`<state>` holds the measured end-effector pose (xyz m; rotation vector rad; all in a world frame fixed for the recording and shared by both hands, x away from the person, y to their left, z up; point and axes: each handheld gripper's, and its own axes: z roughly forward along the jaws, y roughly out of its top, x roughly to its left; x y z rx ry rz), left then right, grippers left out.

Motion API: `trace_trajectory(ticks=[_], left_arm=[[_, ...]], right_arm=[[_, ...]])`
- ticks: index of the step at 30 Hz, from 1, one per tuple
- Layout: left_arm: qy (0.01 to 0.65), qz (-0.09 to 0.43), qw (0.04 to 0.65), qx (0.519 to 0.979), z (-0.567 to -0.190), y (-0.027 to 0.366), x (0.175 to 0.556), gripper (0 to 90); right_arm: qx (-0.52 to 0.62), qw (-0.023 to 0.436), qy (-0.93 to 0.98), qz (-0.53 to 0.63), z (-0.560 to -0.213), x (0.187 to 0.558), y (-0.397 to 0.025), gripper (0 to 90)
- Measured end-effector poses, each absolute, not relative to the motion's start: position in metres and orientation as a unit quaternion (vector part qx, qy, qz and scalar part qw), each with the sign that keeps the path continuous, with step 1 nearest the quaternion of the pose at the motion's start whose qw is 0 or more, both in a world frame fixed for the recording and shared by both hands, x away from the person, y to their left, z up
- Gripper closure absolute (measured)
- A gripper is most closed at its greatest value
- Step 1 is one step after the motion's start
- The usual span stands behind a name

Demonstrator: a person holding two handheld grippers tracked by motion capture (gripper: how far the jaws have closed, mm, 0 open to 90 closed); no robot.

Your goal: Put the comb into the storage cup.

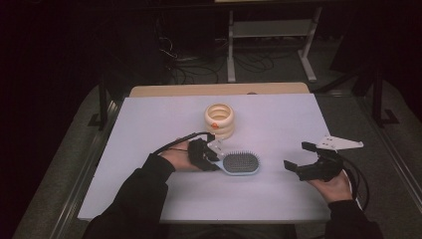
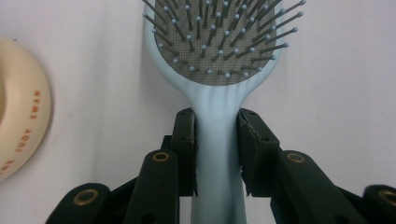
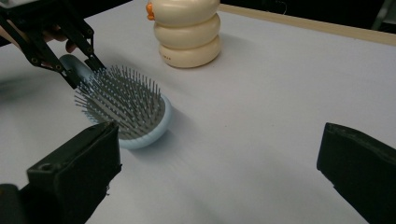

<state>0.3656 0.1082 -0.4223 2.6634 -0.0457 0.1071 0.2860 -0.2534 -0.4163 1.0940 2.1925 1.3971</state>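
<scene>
A light blue hairbrush lies bristles-up near the middle of the white table. My left gripper is shut on its handle; in the left gripper view both pads press the handle's sides just below the brush head. The right gripper view shows that brush with the left gripper behind it. My right gripper hovers open to the right of the brush, its jaws wide apart with nothing between them.
A cream stacked-ring container with an orange knob stands just behind the brush; its edge with orange lettering lies left of the handle. The table's wooden back edge borders a dark floor with cables.
</scene>
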Motion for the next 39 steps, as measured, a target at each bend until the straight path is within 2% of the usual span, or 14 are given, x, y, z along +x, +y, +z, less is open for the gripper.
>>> trace_trajectory(ticks=[16,39], left_arm=[[0.009,0.064,0.261,0.963,-0.386,0.132,0.366,70.4],[0.009,0.09,0.285,0.954,-0.348,0.144,0.365,70.4]], right_arm=[[0.382,0.159,0.767,0.49,-0.416,0.285,-0.253,0.0],[0.377,0.15,0.759,0.509,-0.411,0.284,-0.25,0.0]])
